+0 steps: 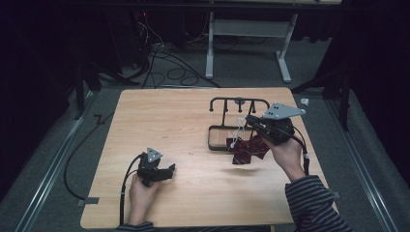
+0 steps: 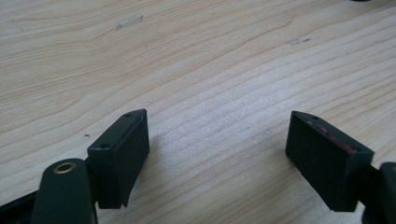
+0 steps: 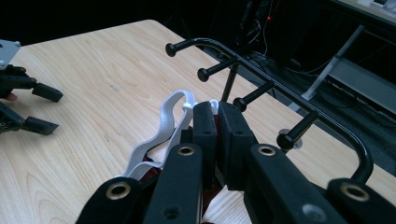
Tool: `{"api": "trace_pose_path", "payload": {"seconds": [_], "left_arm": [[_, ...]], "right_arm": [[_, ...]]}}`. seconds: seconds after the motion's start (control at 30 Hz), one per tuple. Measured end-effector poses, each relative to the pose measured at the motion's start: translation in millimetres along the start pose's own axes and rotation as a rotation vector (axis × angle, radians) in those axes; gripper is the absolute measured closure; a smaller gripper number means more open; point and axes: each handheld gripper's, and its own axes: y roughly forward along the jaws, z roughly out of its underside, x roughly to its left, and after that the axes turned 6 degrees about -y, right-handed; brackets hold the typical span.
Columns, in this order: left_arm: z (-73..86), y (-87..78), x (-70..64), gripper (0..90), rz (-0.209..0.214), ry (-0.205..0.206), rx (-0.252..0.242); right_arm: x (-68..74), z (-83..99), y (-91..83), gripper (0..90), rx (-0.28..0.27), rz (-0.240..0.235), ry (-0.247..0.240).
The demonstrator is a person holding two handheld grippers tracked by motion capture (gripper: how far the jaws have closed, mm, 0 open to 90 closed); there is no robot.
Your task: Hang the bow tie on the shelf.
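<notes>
My right tool (image 3: pixel 218 116) is clamped on the white strap (image 3: pixel 168 116) of a dark red plaid bow tie (image 1: pixel 249 149), lifted just before the black peg rack (image 3: pixel 261 84). My left tool (image 2: pixel 217 154) rests wide open, holding nothing, on the counter (image 2: pixel 187 56). Risk: the thin loop slips or snags beside a peg (image 3: pixel 250 97).

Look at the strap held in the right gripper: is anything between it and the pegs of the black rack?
Nothing visible does. The right gripper holds the white strap beside the black rack, with open air between strap and pegs.
</notes>
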Motion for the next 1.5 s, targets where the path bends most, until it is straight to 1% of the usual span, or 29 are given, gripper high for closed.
{"api": "trace_pose_path", "payload": {"seconds": [0.17, 0.2, 0.43, 0.7, 0.73, 0.9, 0.97, 1.13, 1.3, 1.5], "left_arm": [[0.0, 0.0, 0.0, 21.9, 0.0, 0.0, 0.0], [0.0, 0.0, 0.0, 21.9, 0.0, 0.0, 0.0], [0.1, -0.1, 0.0, 21.9, 0.0, 0.0, 0.0], [0.1, 0.0, -0.1, 21.9, 0.001, 0.0, -0.002], [0.2, 0.0, -0.1, 21.9, 0.0, 0.0, -0.002], [0.2, 0.0, -0.1, 21.9, 0.001, 0.0, -0.001], [0.2, 0.0, -0.1, 21.9, 0.0, 0.0, -0.002], [0.2, 0.0, -0.1, 22.0, 0.001, 0.0, -0.001], [0.2, 0.0, -0.1, 21.9, 0.0, 0.0, -0.001], [0.2, 0.0, -0.1, 21.9, 0.0, 0.0, -0.001]], "right_arm": [[-2.8, -2.0, 3.4, 87.7, 0.005, 0.0, 0.014], [-3.8, -2.5, 4.1, 87.7, 0.004, 0.0, 0.009], [-7.3, -6.5, 7.5, 87.7, 0.01, 0.009, 0.016], [-10.3, -13.9, 12.0, 87.7, 0.011, 0.019, 0.011], [-10.7, -14.9, 12.7, 87.7, 0.009, 0.02, 0.004], [-11.3, -17.7, 17.1, 87.6, 0.019, 0.023, -0.002], [-11.6, -18.7, 18.7, 87.6, 0.022, 0.025, 0.003], [-13.0, -21.0, 22.6, 87.7, 0.025, 0.028, -0.004], [-14.8, -23.2, 25.4, 87.6, 0.028, 0.036, 0.005], [-16.8, -26.2, 28.7, 87.6, 0.031, 0.042, 0.0]]}}
